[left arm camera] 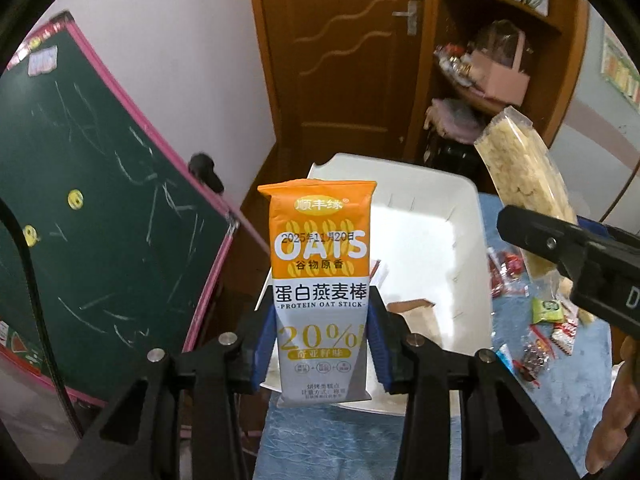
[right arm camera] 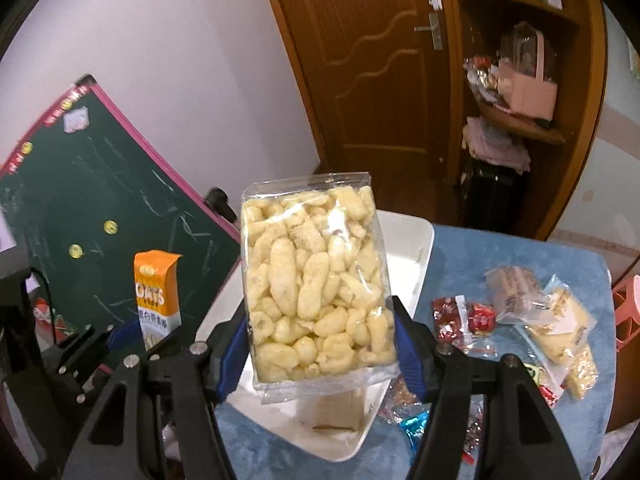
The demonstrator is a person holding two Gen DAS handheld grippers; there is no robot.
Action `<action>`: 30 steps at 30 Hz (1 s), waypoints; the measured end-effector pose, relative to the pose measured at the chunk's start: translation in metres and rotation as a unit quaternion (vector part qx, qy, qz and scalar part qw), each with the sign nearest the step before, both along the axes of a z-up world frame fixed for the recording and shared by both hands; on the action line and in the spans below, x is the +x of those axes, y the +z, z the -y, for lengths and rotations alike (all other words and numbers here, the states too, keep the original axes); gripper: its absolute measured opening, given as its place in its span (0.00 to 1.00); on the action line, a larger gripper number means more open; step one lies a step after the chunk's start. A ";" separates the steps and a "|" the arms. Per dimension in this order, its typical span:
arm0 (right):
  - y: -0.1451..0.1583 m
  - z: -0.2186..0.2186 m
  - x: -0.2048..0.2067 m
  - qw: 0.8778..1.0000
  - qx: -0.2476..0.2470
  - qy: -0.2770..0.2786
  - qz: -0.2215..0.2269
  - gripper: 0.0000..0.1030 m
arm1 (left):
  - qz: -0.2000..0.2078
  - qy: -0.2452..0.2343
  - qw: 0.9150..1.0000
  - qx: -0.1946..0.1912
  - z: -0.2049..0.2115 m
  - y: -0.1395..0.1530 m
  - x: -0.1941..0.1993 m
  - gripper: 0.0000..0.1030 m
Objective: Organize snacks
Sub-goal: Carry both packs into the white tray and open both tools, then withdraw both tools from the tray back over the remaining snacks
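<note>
My left gripper [left arm camera: 322,320] is shut on an orange and white protein oat stick packet [left arm camera: 320,264], held upright above the near end of a white bin [left arm camera: 468,240]. My right gripper [right arm camera: 320,340] is shut on a clear bag of pale yellow puffed snacks [right arm camera: 316,280], held upright over the same white bin [right arm camera: 424,248]. The puffed snack bag [left arm camera: 520,172] and right gripper body also show at the right of the left wrist view. The oat stick packet [right arm camera: 157,292] shows at the left of the right wrist view.
The bin stands on a table with a blue cloth [right arm camera: 520,248]. Several loose wrapped snacks [right arm camera: 520,312] lie on the cloth right of the bin. A brown flat packet [right arm camera: 340,408] lies inside the bin. A green chalkboard [left arm camera: 100,200] leans at the left. A wooden door and shelves stand behind.
</note>
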State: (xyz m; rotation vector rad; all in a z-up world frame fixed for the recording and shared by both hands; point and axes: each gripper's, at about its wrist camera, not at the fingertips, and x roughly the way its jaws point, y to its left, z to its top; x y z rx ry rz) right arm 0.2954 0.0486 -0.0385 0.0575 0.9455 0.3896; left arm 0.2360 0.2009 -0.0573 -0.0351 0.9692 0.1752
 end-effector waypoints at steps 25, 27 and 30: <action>-0.006 0.019 -0.047 0.999 0.032 0.016 -0.013 0.64 | 0.035 0.021 0.999 -0.034 -0.001 0.020 -0.043 0.85; -0.002 0.026 -0.067 0.999 0.032 0.016 -0.001 0.64 | 0.043 0.015 0.998 -0.038 0.005 0.026 -0.055 0.85; 0.003 0.035 -0.093 0.999 0.023 0.019 0.017 0.64 | 0.055 0.007 0.998 -0.035 0.017 0.034 -0.072 0.85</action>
